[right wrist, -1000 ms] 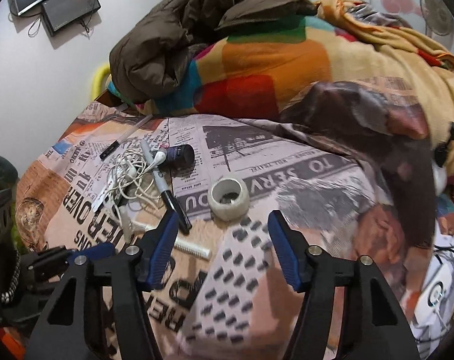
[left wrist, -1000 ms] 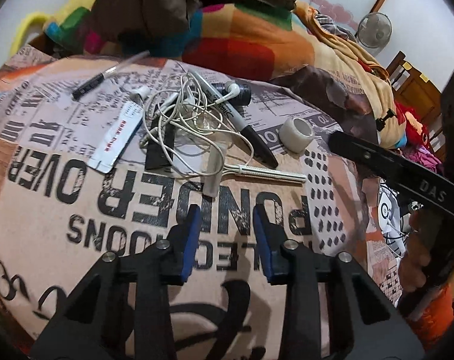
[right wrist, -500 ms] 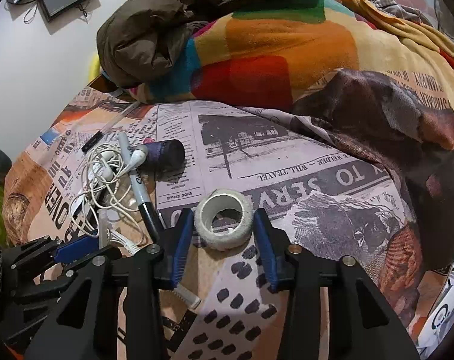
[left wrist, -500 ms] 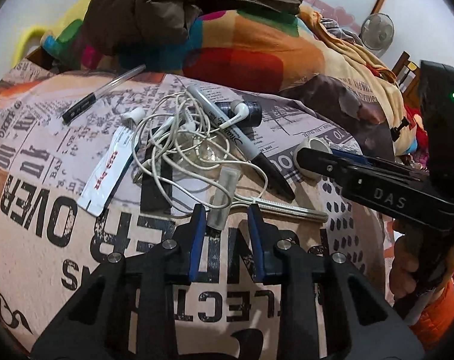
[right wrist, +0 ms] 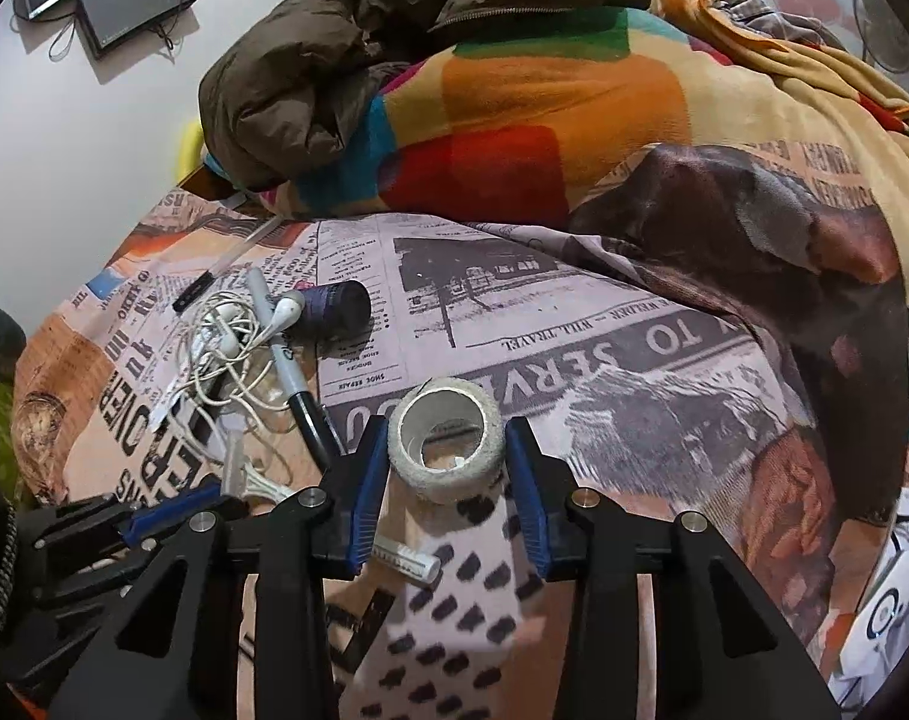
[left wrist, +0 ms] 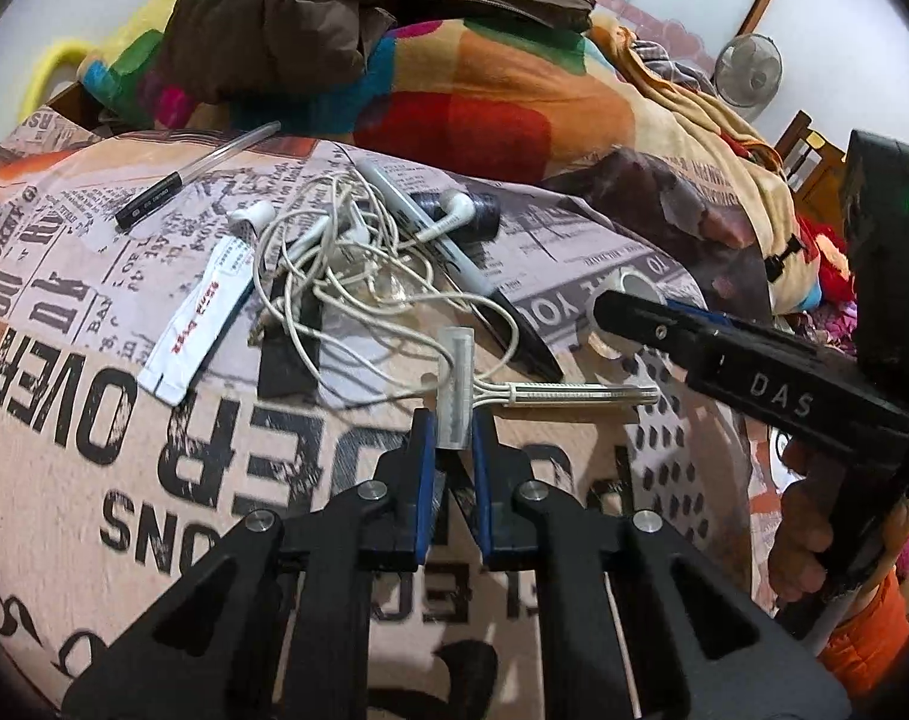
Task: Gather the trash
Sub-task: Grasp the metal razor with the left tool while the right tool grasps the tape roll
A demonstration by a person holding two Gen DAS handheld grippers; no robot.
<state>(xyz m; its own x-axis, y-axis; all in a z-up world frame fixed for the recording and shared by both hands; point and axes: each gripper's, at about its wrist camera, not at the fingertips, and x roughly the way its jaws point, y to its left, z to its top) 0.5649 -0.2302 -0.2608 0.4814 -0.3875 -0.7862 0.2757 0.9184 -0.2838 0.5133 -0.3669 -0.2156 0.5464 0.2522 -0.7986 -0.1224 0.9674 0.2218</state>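
While left tongs point(left wrist: 454, 429) clamp one razor point(left wrist: 455, 387), right tongs point(right wrist: 446, 459) squeeze one tape roll point(right wrist: 446, 447)

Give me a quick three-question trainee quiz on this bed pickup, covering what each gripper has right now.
1. True or false: the left gripper has its fingers closed on the head of the disposable razor.
2. What sits between the right gripper's fingers?
A. the tape roll
B. the black marker
C. the earphones
3. In the left wrist view, what tangled thing lies just beyond the razor on the bedsheet?

Key: 1 true; 2 A; 3 the earphones.
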